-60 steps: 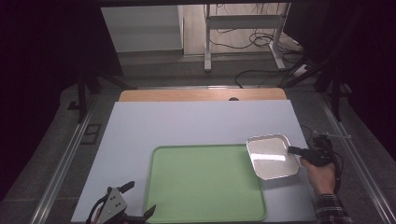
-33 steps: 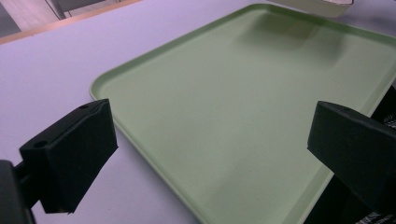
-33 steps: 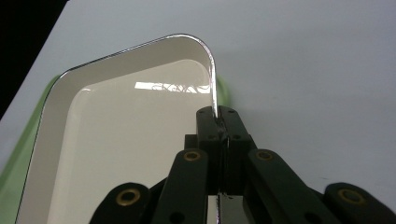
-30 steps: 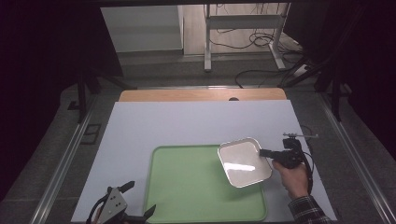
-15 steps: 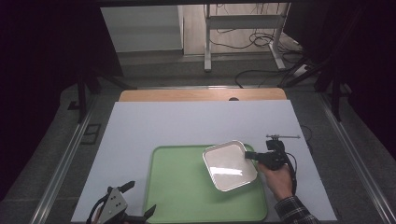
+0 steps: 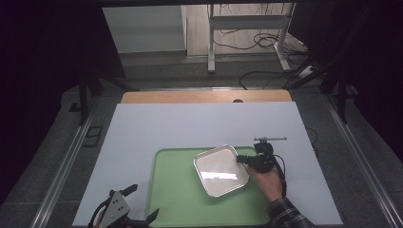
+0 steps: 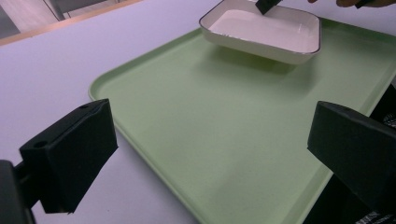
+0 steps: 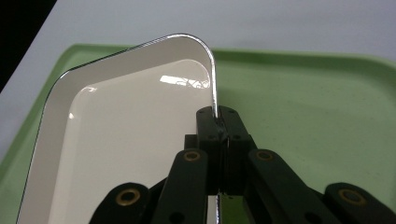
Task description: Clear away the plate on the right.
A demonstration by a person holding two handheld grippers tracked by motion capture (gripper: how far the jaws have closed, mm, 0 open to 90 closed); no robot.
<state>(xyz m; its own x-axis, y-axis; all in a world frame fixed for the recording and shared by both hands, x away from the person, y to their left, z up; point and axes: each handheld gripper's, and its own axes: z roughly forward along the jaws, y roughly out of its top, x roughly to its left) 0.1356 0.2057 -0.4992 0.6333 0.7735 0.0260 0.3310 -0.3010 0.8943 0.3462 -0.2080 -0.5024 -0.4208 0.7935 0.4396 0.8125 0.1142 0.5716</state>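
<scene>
A shallow white dish (image 6: 219, 171) with a dark rim hangs just above the green tray (image 6: 176, 199), casting a shadow on it. My right gripper (image 6: 242, 159) is shut on the dish's right rim; in the right gripper view its jaws pinch the rim (image 8: 215, 116) edge-on, with the dish (image 8: 116, 140) spreading to the left. My left gripper (image 6: 138, 213) rests at the tray's near left corner with its jaws wide apart and nothing between them. In the left gripper view the dish (image 7: 261, 30) hovers over the far end of the tray (image 7: 224, 140), beyond my left gripper (image 7: 224, 154).
The tray lies on a white table sheet (image 6: 190, 128) with a wooden strip (image 6: 204, 96) along the far edge. Beyond the table are a desk frame (image 6: 247, 28) and floor cables. A metal rail (image 6: 361, 161) runs along the table's right side.
My right gripper has carried the white dish leftward from the tray's right edge to over the tray's middle right. The left gripper has stayed put.
</scene>
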